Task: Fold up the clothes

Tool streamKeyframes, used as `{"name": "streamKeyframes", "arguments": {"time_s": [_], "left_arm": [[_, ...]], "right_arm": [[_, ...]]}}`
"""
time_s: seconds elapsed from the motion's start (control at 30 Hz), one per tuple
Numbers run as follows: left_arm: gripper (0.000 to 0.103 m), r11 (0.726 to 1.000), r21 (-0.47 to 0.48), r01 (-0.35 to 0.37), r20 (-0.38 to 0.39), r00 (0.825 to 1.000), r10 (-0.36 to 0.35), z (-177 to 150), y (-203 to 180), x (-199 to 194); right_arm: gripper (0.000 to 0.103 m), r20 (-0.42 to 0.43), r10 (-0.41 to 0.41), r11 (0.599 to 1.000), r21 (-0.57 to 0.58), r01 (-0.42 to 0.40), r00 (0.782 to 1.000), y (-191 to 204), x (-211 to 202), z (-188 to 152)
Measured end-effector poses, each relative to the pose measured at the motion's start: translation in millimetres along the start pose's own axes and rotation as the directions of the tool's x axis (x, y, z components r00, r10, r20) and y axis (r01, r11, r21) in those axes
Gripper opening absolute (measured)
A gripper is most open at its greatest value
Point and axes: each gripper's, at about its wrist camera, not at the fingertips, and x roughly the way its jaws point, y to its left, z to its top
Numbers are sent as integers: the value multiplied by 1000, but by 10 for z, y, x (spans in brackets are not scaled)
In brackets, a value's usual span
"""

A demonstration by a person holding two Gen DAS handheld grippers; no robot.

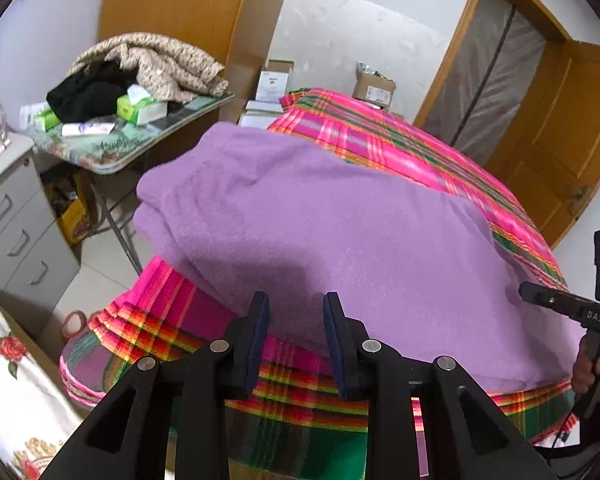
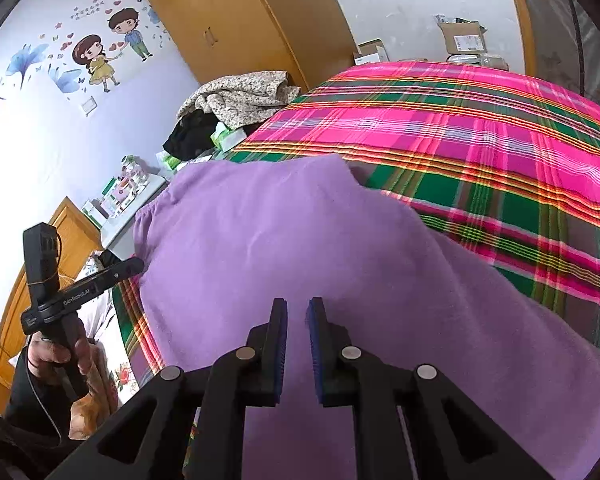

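**A:** Fleece (image 1: pixel 340 220) is spread across the middle of both views, laid on the plaid bedspread (image 1: pixel 400 148), already doubled over at the left edge. Nothing is held yet: the left gripper (image 1: pixel 296 312) is parted moderately over the near hem, the right gripper (image 2: pixel 298 316) is kept to a narrow gap above the cloth.

**B:** Probably best if the near hem is pinched at two well-spaced spots, both layers caught together, then carried evenly toward the upper part of the frame so no skew is introduced.

Open plaid bedspread (image 2: pixel 480 128) beyond purple garment (image 2: pixel 300 248)
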Motion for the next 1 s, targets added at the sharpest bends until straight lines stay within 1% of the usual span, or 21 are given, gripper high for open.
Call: {"name": "streamKeyframes", "arguments": {"time_s": [0.03, 0.1, 0.17, 0.23, 0.37, 0.5, 0.6, 0.67, 0.73, 0.8, 0.87, 0.9, 1.0], "left_arm": [[29, 1000, 12, 18, 7, 1000, -18, 2, -50, -4], [29, 999, 36, 39, -7, 999, -39, -10, -128, 67], [29, 999, 23, 33, -39, 999, -32, -35, -121, 183], [29, 999, 3, 45, -28, 999, -45, -22, -97, 171], [29, 1000, -6, 7, 5, 1000, -7, 91, -26, 127], [29, 998, -42, -45, 41, 998, 46, 267, 139, 151], [29, 995, -74, -69, 45, 996, 73, 380, 322, 230], [29, 988, -118, -98, 32, 994, 102, 387, 460, 283], [29, 985, -156, -72, 34, 996, 78, 352, 563, 289], [29, 984, -167, -56, 40, 997, 64, 328, 601, 280], [29, 983, -175, -51, 44, 997, 59, 332, 624, 262], [29, 982, -182, -46, 52, 997, 57, 334, 631, 229], [29, 979, -202, -43, 88, 994, 61, 331, 663, 105]], "right_arm": [[12, 0, 0, 1000, -5, 0, 1000, 15, 6, 0], [12, -6, -5, 1000, -5, 5, 1000, 14, 23, -12], [12, -37, -36, 999, 12, 36, 999, -39, 77, -47], [11, -51, -43, 998, 38, 45, 998, -110, 95, -84], [11, -33, -48, 998, 38, 50, 998, -116, 59, -57], [12, -23, -42, 999, 11, 42, 999, -56, 94, 44], [12, -14, -37, 999, -12, 37, 999, -7, 149, 175], [12, -6, -35, 999, -17, 35, 999, 14, 211, 273], [12, 2, -34, 999, -7, 34, 999, -6, 271, 353], [12, 3, -41, 999, 21, 41, 999, -92, 347, 402], [8, -14, -31, 997, 73, 32, 999, -214, 427, 412], [7, -16, -21, 996, 90, 22, 1000, -251, 435, 407], [9, -5, -31, 997, 67, 31, 1000, -204, 349, 397]]}}
